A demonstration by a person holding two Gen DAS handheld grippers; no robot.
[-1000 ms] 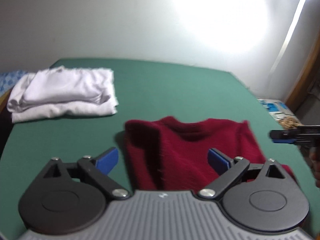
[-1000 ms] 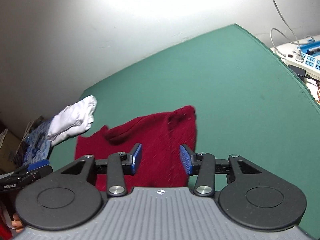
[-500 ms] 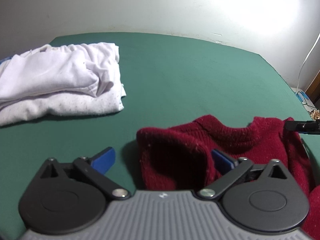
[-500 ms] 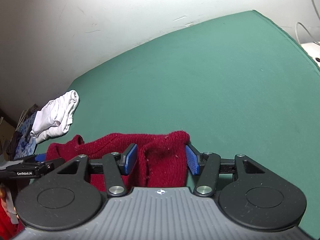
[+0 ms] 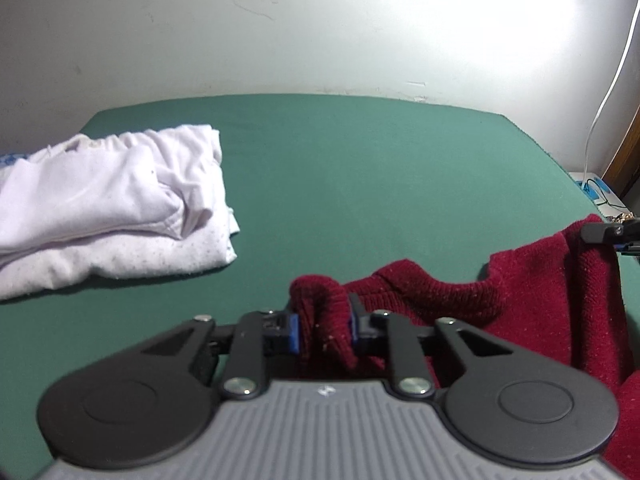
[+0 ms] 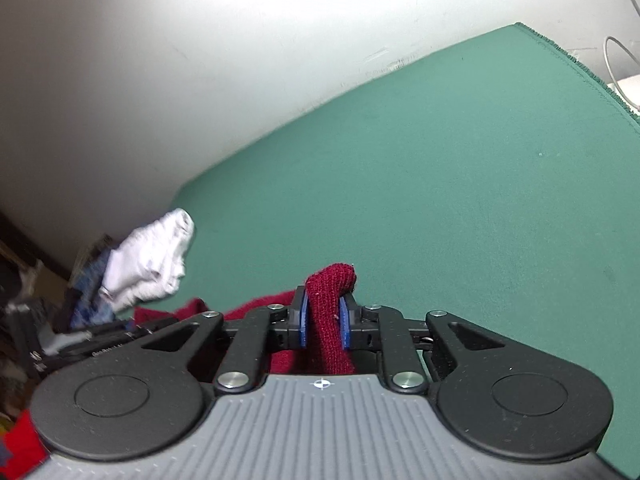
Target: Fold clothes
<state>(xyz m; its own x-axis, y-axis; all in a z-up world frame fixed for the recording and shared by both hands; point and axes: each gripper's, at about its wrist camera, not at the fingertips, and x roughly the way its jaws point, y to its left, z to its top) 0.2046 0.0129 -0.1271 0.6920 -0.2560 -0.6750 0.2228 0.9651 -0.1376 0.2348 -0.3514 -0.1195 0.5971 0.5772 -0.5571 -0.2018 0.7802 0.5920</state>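
Observation:
A dark red knitted sweater (image 5: 536, 292) lies bunched at the near edge of the green table (image 5: 360, 168). My left gripper (image 5: 323, 330) is shut on its left corner, a fold of knit pinched between the blue pads. My right gripper (image 6: 325, 320) is shut on the sweater (image 6: 330, 312) at the other corner, the fabric standing up between the pads. In the left wrist view, the right gripper's tip (image 5: 608, 234) shows at the far right beside the raised sweater edge. The sweater's lower part is hidden under the gripper bodies.
A pile of folded white clothes (image 5: 108, 204) sits at the table's left side, also visible as white clothes (image 6: 150, 258) in the right wrist view. A pale wall runs behind the table. Cables and small items lie off the right edge (image 5: 600, 192). Green table surface (image 6: 460, 184) stretches ahead.
Both grippers went from open over the sweater to shut on its corners. The sweater edge has bunched and lifted between them.

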